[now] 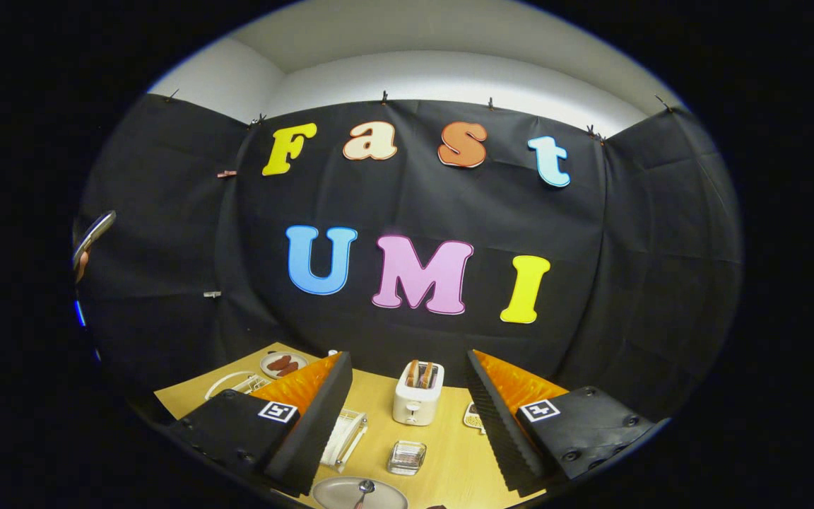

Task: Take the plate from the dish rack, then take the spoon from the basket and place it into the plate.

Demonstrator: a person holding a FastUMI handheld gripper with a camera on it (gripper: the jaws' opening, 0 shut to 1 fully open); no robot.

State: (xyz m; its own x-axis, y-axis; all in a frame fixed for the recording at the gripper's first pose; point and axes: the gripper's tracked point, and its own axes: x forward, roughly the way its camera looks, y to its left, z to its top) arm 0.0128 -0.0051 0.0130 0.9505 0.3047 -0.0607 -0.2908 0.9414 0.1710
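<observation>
spoon (362,490) lies in the plate (359,494) already, bowl end up toward twelve o'clock and handle running down toward six, so by the look of it the placing is done or all but done. the plate sits flat on the wooden table (449,452), between the two fingers and below them, at about six o'clock from the gripper (407,417). the jaws stand wide apart with nothing between them; the fingers press on neither plate nor spoon.

just ahead, at twelve o'clock from the plate, is a small clear glass dish (407,457), and beyond it a white toaster (417,394) with slices (421,373) standing in its slots. at ten o'clock from the plate a white wire rack (345,436) shows beside the left finger, partly hidden by it. farther off, toward ten o'clock, a small plate of sausages (282,365) rests near the table's far corner. something pale peeks out by the right finger at about two o'clock, too hidden to name.

as for handling, i judge the spoon light, stiff and slick, likely metal, best pinched across the handle near its middle so it does not swing. the plate looks hard and smooth, probably breakable, with a shallow rim; a grip on the rim's edge with the fingers straddling it seems safest, and it should be set down gently, not dropped.
</observation>
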